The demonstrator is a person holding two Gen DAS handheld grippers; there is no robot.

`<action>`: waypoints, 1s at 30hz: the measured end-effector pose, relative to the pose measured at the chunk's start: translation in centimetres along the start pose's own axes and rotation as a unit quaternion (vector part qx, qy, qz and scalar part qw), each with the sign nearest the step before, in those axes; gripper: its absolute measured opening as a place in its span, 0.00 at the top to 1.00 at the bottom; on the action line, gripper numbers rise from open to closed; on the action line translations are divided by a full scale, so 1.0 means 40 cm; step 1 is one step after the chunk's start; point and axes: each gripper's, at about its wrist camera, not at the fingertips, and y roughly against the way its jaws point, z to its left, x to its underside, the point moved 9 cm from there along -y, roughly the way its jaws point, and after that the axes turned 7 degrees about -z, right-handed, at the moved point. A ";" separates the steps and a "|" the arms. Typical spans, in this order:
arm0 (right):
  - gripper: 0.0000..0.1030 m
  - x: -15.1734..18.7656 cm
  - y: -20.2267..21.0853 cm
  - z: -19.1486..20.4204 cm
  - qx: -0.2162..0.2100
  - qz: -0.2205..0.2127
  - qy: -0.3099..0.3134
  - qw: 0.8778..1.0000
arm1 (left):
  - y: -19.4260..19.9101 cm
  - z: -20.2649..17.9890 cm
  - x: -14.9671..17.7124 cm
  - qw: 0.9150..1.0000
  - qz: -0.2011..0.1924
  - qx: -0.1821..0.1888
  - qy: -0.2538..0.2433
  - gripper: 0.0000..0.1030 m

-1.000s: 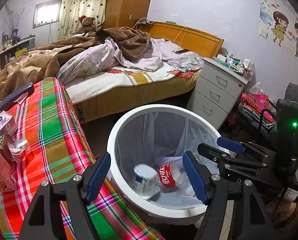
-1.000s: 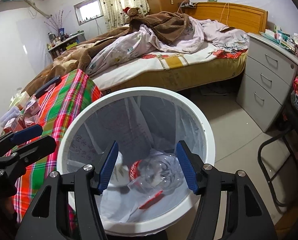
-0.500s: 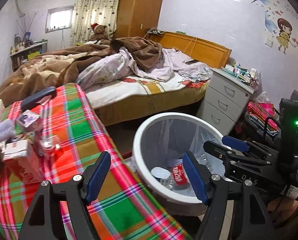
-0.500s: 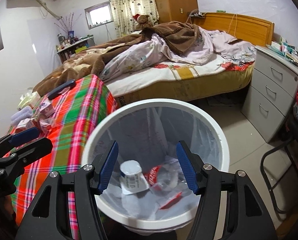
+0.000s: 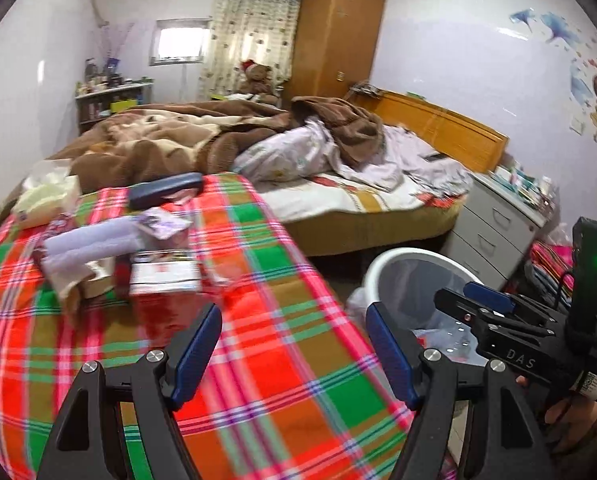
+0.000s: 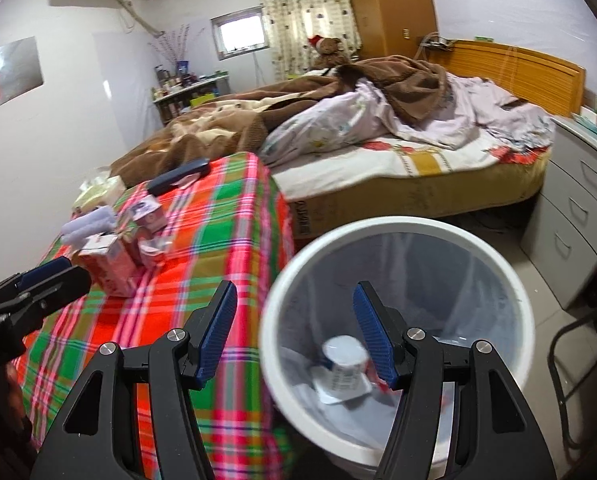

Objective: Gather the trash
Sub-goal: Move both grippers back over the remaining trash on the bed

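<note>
Two claws, both empty, jaws standing apart with nothing between them. The left claw (image 5: pixel 294 348) hangs over the plaid table (image 5: pixel 258 360); the right claw (image 6: pixel 294 332) sits half over the table edge, half over the white bin (image 6: pixel 498 264) on the floor beside it.

Only the right view looks down into the bin, where a white cup (image 6: pixel 344 364) lies on the liner, its long axis roughly up the picture, its open end hard to make out. Something red beside it is mostly behind the right pad. From the left view the bin (image 5: pixel 382 268) is largely blocked by the right claw (image 5: pixel 486 304), so only bits of trash show.

On the table, trash is piled near the far left: a red carton (image 5: pixel 164 280), a white roll (image 5: pixel 90 244), a small box (image 6: pixel 148 214), possibly a crumpled wrapper, all blurred. A dark case (image 5: pixel 164 190) lies lengthwise along the table's far edge, by the bed (image 5: pixel 358 196).
</note>
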 end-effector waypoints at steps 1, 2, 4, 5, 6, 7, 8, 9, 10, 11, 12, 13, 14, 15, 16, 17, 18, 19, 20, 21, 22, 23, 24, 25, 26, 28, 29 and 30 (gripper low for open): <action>0.40 -0.001 -0.005 0.014 -0.004 0.000 0.003 1.000 | 0.006 0.018 -0.001 1.000 -0.002 -0.006 0.003 0.28; 0.40 -0.003 -0.010 0.028 -0.008 0.001 0.004 1.000 | 0.012 0.039 -0.003 1.000 -0.004 -0.012 0.006 0.28; 0.40 -0.003 -0.016 0.058 -0.019 0.003 0.007 1.000 | 0.023 0.086 -0.005 1.000 -0.007 -0.026 0.016 0.28; 0.40 -0.003 -0.019 0.071 -0.024 0.004 0.010 1.000 | 0.028 0.108 -0.005 0.999 -0.008 -0.030 0.021 0.28; 0.40 -0.004 -0.022 0.087 -0.030 0.004 0.013 0.999 | 0.035 0.136 -0.006 0.999 -0.010 -0.038 0.028 0.28; 0.40 -0.005 -0.027 0.104 -0.036 0.005 0.016 0.999 | 0.040 0.155 -0.006 0.999 -0.011 -0.044 0.031 0.28; 0.40 -0.004 -0.030 0.117 -0.040 0.006 0.019 0.999 | 0.045 0.174 -0.006 0.998 -0.013 -0.049 0.034 0.28; 0.40 -0.003 -0.036 0.134 -0.046 0.008 0.023 0.999 | 0.050 0.194 -0.007 0.998 -0.014 -0.053 0.038 0.28; 0.40 -0.002 -0.041 0.149 -0.050 0.010 0.027 0.998 | 0.057 0.221 -0.010 0.997 -0.017 -0.061 0.041 0.28; 0.40 0.000 -0.048 0.168 -0.056 0.013 0.031 0.998 | 0.060 0.235 -0.011 0.997 -0.018 -0.065 0.042 0.28; 0.40 0.000 -0.052 0.182 -0.061 0.014 0.034 0.997 | 0.066 0.261 -0.013 0.996 -0.020 -0.074 0.044 0.28; 0.40 0.002 -0.058 0.201 -0.069 0.015 0.038 0.997 | 0.070 0.280 -0.014 0.996 -0.020 -0.078 0.047 0.28; 0.40 0.004 -0.063 0.217 -0.075 0.018 0.042 0.996 | 0.073 0.300 -0.014 0.995 -0.020 -0.082 0.052 0.28; 0.40 0.004 -0.069 0.228 -0.078 0.020 0.044 0.996 | 0.076 0.323 -0.016 0.994 -0.021 -0.088 0.058 0.28; 0.40 0.005 -0.075 0.241 -0.082 0.022 0.046 0.995 | 0.080 0.349 -0.015 0.993 -0.022 -0.096 0.063 0.28; 0.40 0.006 -0.081 0.255 -0.087 0.024 0.047 0.995 | 0.081 0.362 -0.016 0.992 -0.022 -0.102 0.064 0.28; 0.40 0.005 -0.088 0.270 -0.092 0.026 0.046 0.994 | 0.084 0.389 -0.015 0.991 -0.022 -0.109 0.069 0.27; 0.40 0.004 -0.094 0.286 -0.099 0.027 0.047 0.994 | 0.084 0.408 -0.012 0.991 -0.020 -0.112 0.074 0.27; 0.40 0.005 -0.097 0.298 -0.104 0.028 0.048 0.993 | 0.083 0.425 -0.010 0.990 -0.018 -0.114 0.078 0.27; 0.40 0.006 -0.102 0.315 -0.110 0.030 0.049 0.992 | 0.080 0.444 -0.010 0.990 -0.016 -0.116 0.083 0.27; 0.40 0.007 -0.106 0.331 -0.114 0.031 0.052 0.992 | 0.080 0.463 -0.009 0.989 -0.016 -0.122 0.084 0.27; 0.40 0.007 -0.111 0.347 -0.118 0.031 0.053 0.991 | 0.077 0.482 -0.009 0.988 -0.015 -0.126 0.082 0.27; 0.40 0.007 -0.114 0.359 -0.121 0.031 0.053 0.991 | 0.074 0.491 -0.007 0.988 -0.014 -0.128 0.082 0.27; 0.40 0.008 -0.119 0.373 -0.125 0.033 0.052 0.990 | 0.067 0.509 -0.006 0.988 -0.010 -0.127 0.087 0.27; 0.40 0.008 -0.123 0.386 -0.128 0.034 0.050 0.990 | 0.059 0.516 -0.004 0.988 -0.008 -0.125 0.091 0.27; 0.40 0.011 -0.130 0.407 -0.134 0.034 0.048 0.989 | 0.043 0.542 -0.003 0.987 -0.003 -0.122 0.103 0.27; 0.40 0.013 -0.134 0.420 -0.135 0.033 0.050 0.989 | 0.037 0.547 -0.004 0.987 -0.002 -0.122 0.104 0.26; 0.40 0.014 -0.140 0.429 -0.134 0.034 0.052 0.989 | 0.027 0.557 -0.003 0.987 0.001 -0.122 0.105 0.26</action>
